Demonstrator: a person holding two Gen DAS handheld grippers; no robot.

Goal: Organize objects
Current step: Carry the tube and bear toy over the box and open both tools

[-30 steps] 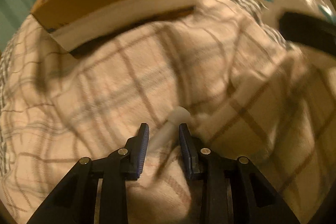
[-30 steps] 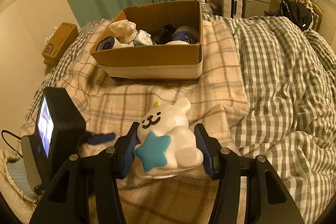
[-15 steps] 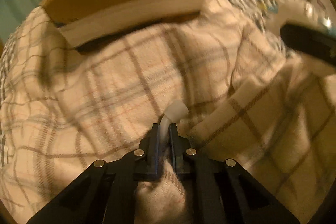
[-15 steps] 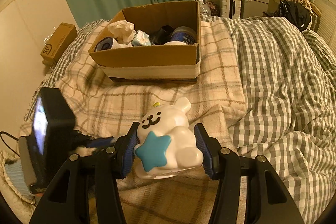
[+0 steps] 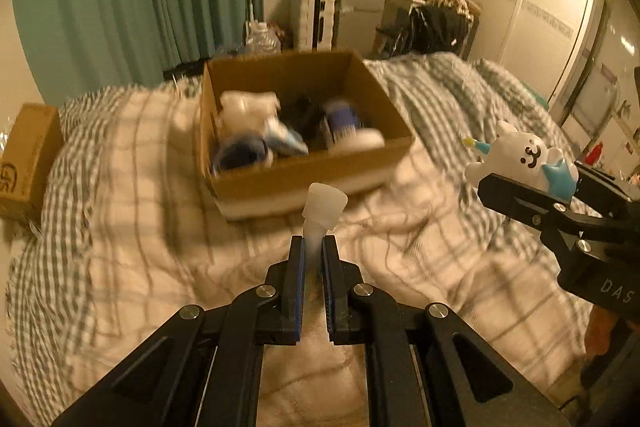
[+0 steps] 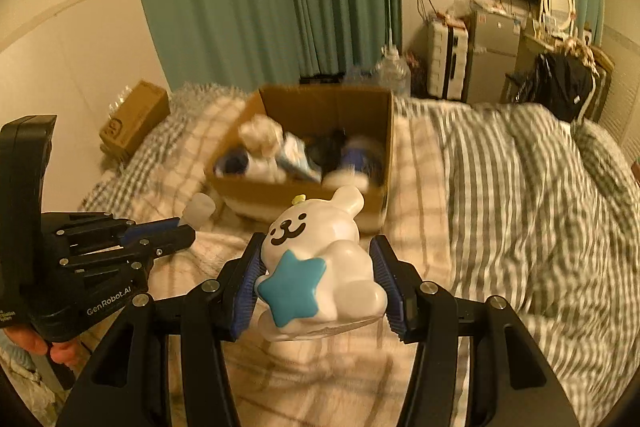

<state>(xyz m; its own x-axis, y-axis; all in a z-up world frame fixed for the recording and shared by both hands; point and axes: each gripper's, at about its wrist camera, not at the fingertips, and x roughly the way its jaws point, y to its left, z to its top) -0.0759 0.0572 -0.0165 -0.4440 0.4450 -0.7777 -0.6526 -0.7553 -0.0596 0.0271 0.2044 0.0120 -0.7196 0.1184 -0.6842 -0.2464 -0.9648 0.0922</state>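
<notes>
My left gripper [image 5: 313, 247] is shut on a small translucent white plastic piece [image 5: 323, 207] with a wide cap end that sticks out past the fingertips, held above the bed. It also shows in the right wrist view [image 6: 198, 209]. My right gripper [image 6: 316, 267] is shut on a white rabbit figure with a blue star [image 6: 320, 263], also seen at the right of the left wrist view [image 5: 524, 159]. An open cardboard box [image 5: 312, 175] [image 6: 360, 203] holding several items sits on the plaid blanket ahead of both grippers.
The bed has a beige plaid blanket [image 5: 120, 207] and a grey checked duvet [image 6: 520, 207] to the right. A small cardboard box [image 5: 28, 155] sits at the left edge by the wall. Green curtains, a fridge and a dresser stand behind the bed.
My left gripper closed on the white plastic piece and lifted it off the blanket, tilting up toward the box. My right gripper rose slightly with the rabbit figure.
</notes>
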